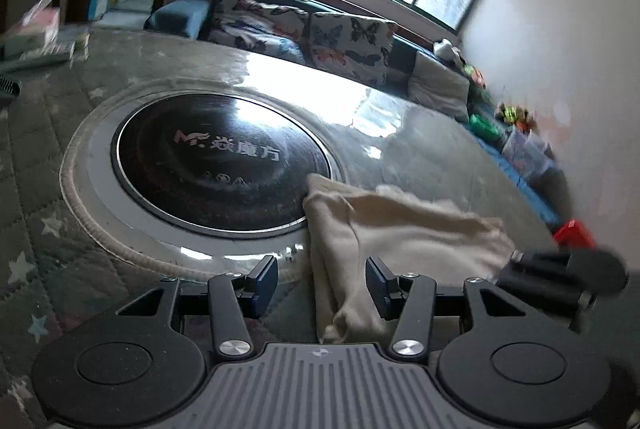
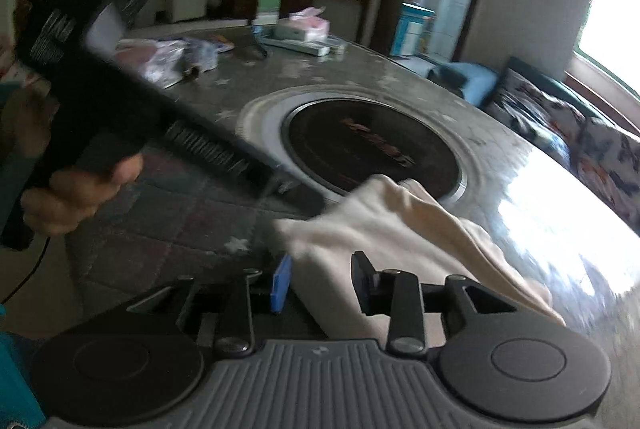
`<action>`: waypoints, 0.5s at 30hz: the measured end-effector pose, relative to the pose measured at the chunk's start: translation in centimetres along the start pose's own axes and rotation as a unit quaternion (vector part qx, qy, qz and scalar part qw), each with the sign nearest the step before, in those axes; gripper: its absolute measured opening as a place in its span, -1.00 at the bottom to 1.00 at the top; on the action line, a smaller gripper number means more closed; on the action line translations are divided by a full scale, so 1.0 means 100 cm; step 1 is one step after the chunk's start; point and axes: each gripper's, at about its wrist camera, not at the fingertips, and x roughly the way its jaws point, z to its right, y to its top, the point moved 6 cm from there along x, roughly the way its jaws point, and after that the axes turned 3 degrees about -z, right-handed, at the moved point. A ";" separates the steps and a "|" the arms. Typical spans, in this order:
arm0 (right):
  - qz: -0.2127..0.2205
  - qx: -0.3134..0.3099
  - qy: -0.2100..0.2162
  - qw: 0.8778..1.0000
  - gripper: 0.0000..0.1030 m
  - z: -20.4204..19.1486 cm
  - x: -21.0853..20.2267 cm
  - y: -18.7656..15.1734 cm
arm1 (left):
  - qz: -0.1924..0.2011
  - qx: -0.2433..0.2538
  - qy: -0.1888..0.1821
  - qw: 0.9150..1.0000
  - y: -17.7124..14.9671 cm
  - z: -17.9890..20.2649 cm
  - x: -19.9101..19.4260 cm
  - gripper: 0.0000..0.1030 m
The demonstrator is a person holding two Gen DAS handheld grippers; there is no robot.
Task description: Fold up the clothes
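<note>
Cream garment: soft knit-looking cloth, light and limp, already bunched into a rough fold with rumpled ridges. My read is it will drape and slide on the glossy table top, so one-point pulls will just drag it. Better to pinch a hem or corner edge, one gripper per end, rather than the thick middle. It lies on the table just beside the round black hotplate, one corner overlapping the plate's rim, the rest running away from the plate toward the near table edge. Left gripper: jaws apart, the garment's near end lies in the gap but neither pad looks pressed on it; no grip. Right gripper: jaws also apart, cloth passing between them, blue pad clear of the fabric as far as the blur allows; not clamped. In the right wrist view the left tool's black body crosses over the plate's near side, a hand on its handle, tip at the garment's far corner. Motion blur is heavy; fine contact is uncertain.
</note>
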 end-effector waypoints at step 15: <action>0.000 -0.048 -0.028 0.998 -0.71 -0.022 0.021 0.008 | -0.040 -0.173 -0.051 0.983 0.006 -0.011 0.016 0.21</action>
